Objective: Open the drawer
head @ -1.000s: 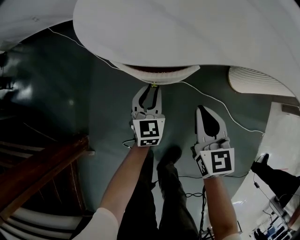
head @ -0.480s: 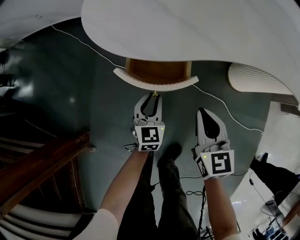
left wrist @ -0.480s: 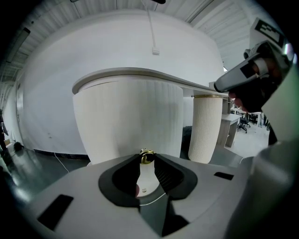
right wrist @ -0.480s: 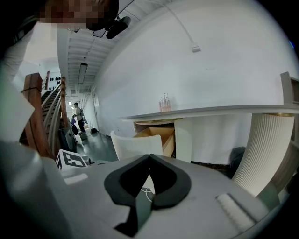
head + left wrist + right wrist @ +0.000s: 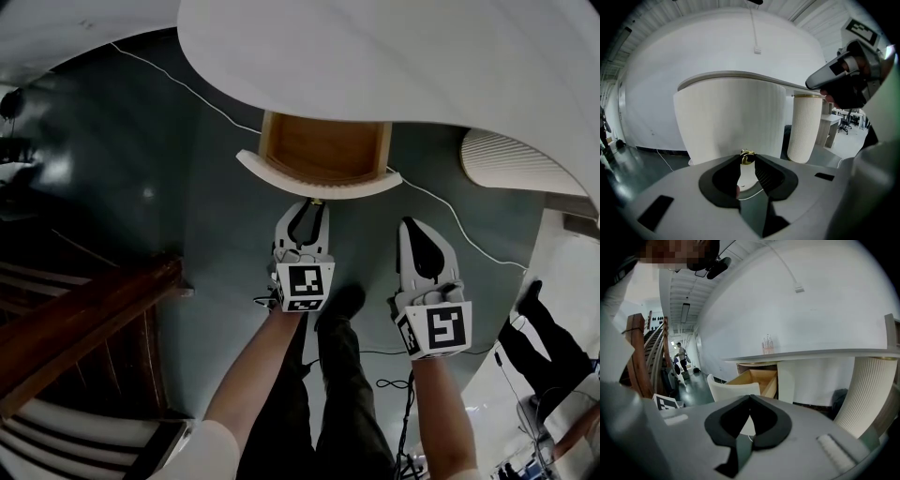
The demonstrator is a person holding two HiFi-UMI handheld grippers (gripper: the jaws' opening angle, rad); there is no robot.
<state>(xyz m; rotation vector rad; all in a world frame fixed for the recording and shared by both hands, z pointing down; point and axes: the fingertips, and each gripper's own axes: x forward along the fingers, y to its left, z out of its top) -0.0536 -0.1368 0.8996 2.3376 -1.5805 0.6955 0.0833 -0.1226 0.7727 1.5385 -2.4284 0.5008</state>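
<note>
dark floor (image 5: 141,187) carries a cable (image 5: 178,84) past the drawer (image 5: 323,150), wooden stair rail (image 5: 84,328) left.

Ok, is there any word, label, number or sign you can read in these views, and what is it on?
No readable text in any view.
Left marker cube: black-and-white square code only, no letters or digits.
Right marker cube: same kind of code, no letters or digits.
Brass drawer knob: no marking visible.
Small items on the tabletop: too small to read any label.
</note>
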